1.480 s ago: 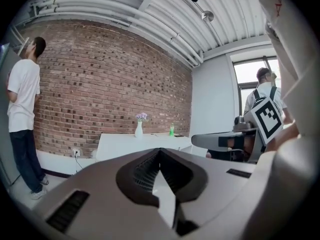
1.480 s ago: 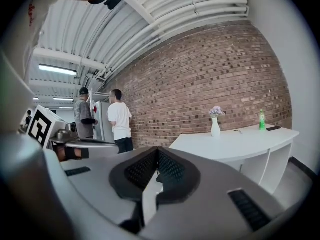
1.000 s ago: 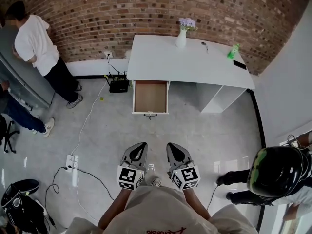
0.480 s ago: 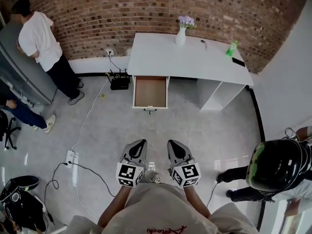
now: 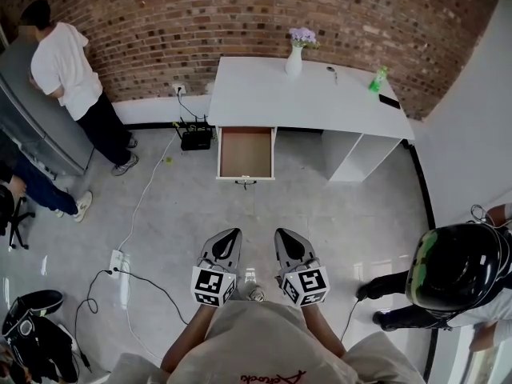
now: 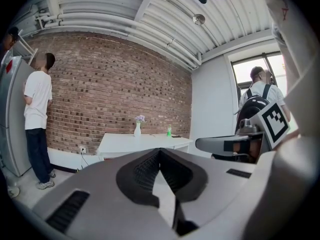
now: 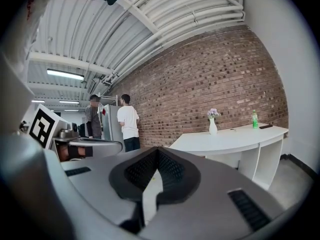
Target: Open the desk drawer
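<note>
The white desk [image 5: 308, 98] stands against the brick wall. Its drawer [image 5: 246, 154] is pulled out at the left end, showing a bare wooden bottom, with the handle [image 5: 246, 182] on the near face. My left gripper [image 5: 230, 237] and right gripper [image 5: 285, 237] hover side by side over the floor, well short of the drawer. Both are shut with nothing between the jaws. In the left gripper view the closed left gripper [image 6: 160, 151] points toward the desk [image 6: 145, 141]. The right gripper [image 7: 158, 149] does the same in its own view, and its body hides the drawer.
On the desk are a vase of flowers [image 5: 294, 58], a green bottle [image 5: 374, 81] and a dark phone [image 5: 392, 102]. A person in a white shirt [image 5: 64, 66] stands at a grey cabinet at left. Another person [image 5: 452, 274] stands at right. Cables and a power strip [image 5: 117, 262] lie on the floor.
The desk and open drawer sit slightly higher and farther off in the head view than a second ago. The grippers keep their pose, shut and side by side.
</note>
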### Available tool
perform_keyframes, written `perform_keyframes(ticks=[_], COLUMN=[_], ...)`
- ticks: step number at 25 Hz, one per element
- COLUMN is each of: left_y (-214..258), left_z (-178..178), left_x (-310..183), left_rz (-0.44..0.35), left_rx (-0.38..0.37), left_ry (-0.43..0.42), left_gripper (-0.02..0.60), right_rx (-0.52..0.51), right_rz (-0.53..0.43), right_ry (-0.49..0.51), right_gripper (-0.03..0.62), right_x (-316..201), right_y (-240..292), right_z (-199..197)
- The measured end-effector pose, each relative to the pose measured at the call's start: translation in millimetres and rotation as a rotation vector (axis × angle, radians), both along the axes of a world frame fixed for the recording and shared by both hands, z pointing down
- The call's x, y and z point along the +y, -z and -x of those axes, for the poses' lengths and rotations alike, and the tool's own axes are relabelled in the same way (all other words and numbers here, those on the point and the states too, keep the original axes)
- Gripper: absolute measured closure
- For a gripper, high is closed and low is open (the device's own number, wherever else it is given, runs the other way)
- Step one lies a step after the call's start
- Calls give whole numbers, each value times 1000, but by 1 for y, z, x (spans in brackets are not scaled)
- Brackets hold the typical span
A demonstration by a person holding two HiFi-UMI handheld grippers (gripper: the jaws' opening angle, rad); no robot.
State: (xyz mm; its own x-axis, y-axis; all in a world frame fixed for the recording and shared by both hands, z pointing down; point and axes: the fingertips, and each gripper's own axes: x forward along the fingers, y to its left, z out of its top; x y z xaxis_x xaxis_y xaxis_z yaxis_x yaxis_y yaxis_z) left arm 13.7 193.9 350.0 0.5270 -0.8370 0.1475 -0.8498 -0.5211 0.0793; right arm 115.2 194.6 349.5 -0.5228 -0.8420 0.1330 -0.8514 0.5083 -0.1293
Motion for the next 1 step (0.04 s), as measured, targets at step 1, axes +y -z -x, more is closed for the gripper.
perform_keyframes(ticks=[1], left_y=[0], left_z=[1], left_x=[-1], left_rz=[-1], left_rx=[0], left_ry=[-1], left_gripper=[569], right_rx=[1], right_rz=[-4], right_ry=[-1], right_gripper=[577], right_x=[0], right_y=[1], right_z=[0])
